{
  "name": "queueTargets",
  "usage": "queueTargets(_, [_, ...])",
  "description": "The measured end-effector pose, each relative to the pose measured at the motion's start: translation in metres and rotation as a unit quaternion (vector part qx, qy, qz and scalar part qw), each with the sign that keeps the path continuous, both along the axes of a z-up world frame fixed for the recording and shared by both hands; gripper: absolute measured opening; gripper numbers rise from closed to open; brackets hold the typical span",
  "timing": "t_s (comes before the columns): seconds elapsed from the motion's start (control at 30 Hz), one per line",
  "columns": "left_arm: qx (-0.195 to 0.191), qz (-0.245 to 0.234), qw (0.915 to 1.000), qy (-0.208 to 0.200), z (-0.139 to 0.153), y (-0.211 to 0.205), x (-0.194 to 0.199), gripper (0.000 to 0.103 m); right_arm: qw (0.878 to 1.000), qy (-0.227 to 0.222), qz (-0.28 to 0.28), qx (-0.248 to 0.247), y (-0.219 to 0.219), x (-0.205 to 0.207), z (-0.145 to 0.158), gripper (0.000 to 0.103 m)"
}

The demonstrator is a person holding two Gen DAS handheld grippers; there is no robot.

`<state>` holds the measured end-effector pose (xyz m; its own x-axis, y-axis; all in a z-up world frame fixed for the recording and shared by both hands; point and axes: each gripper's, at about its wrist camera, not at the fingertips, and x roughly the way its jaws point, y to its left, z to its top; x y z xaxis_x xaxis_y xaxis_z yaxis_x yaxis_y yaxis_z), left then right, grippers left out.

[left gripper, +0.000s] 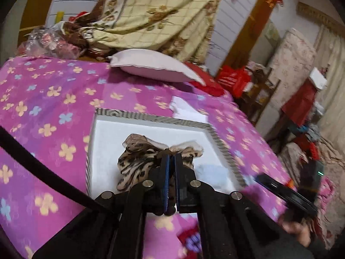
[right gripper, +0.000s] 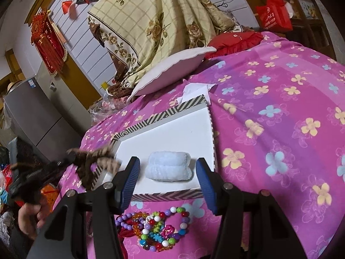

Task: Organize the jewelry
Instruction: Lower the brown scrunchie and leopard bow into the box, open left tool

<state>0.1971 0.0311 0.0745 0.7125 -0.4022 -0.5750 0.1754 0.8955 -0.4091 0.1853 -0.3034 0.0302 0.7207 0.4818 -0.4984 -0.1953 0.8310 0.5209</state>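
My left gripper (left gripper: 171,157) is shut on a leopard-print fabric hair tie (left gripper: 138,161), held above the left part of a white open box with a striped rim (left gripper: 151,117). In the right wrist view the same hair tie (right gripper: 94,157) hangs blurred over the box's left corner (right gripper: 120,135). A pale blue fluffy hair tie (right gripper: 168,168) lies inside the box near its front wall. My right gripper (right gripper: 169,182) stands open just in front of it, one blue pad on each side, touching nothing. Several colourful bead bracelets (right gripper: 155,228) lie on the bedspread below the box.
The box rests on a pink flowered bedspread (right gripper: 269,129). Behind it lie a white paper (right gripper: 197,88), a pale pillow (right gripper: 172,71), a red cushion (right gripper: 235,40) and a heaped floral blanket (right gripper: 155,21). A grey fridge (right gripper: 32,116) stands off the bed at left.
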Motion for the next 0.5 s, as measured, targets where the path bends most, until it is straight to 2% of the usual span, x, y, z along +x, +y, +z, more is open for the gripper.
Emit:
queueTargets(0.07, [0.005, 0.017, 0.9997, 0.017, -0.017, 0.003, 0.013, 0.02, 1.0, 0.004, -0.002, -0.003, -0.001, 0.0, -0.002, 0.057])
queueTargets(0.13, [0.024, 0.031, 0.9983, 0.042, -0.038, 0.005, 0.02, 0.033, 1.0, 0.007, -0.008, -0.009, -0.003, -0.001, -0.002, 0.057])
queueTargets(0.2, [0.047, 0.038, 0.9965, 0.059, -0.056, 0.006, 0.018, 0.034, 1.0, 0.005, -0.015, -0.006, -0.004, -0.004, -0.001, 0.065])
queueTargets(0.3, [0.052, 0.038, 0.9954, 0.071, -0.062, 0.01, 0.008, 0.034, 0.999, -0.012, -0.038, 0.006, -0.013, -0.014, 0.002, 0.069])
queueTargets(0.4, [0.073, 0.039, 0.9955, 0.046, -0.049, 0.009, -0.019, 0.039, 0.999, 0.006, -0.038, 0.012, -0.021, -0.021, 0.002, 0.069])
queueTargets(0.5, [0.09, 0.043, 0.9948, 0.02, -0.038, 0.01, -0.052, 0.046, 0.999, 0.019, -0.039, -0.019, -0.03, -0.034, 0.004, 0.069])
